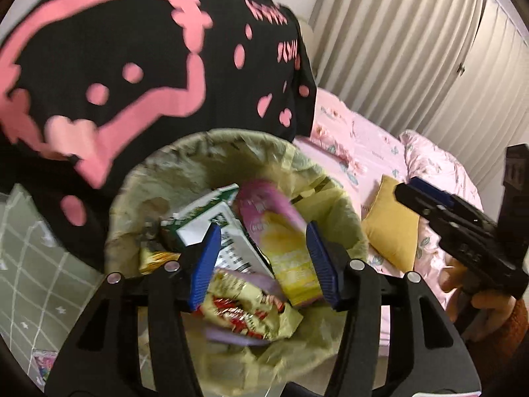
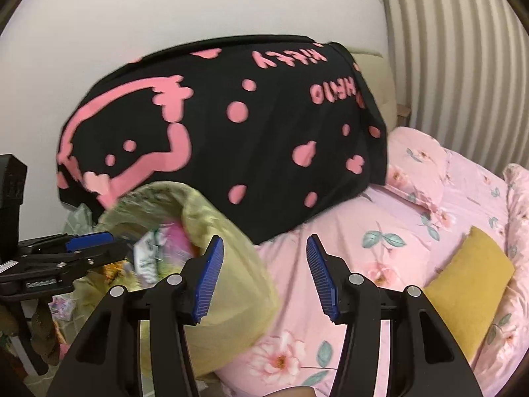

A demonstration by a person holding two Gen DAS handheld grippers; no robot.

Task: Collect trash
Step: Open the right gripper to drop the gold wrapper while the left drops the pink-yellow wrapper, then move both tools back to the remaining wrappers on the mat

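Bedroom: pink floral bed (image 2: 380, 225) against a white wall, pleated curtains behind, a black-and-pink shirt (image 2: 231, 125) draped over it. Left hand-held gripper (image 1: 261, 261) is hovering right over the lined trash bin (image 1: 165, 165), jaws spread, nothing pinched; a pink-yellow snack packet (image 1: 281, 238) is sitting loose between the pads, apparently dropping in, on top of a green-white carton (image 1: 205, 218) and a red-yellow wrapper (image 1: 244, 311). Right hand-held gripper (image 2: 264, 274) is also spread and empty, pointing at the bedspread beside the bin. Doing it well: keep the left centred over the opening until the packet clears the pads, then lift straight without snagging the liner. A yellow cushion (image 2: 469, 281) is lying well off right.
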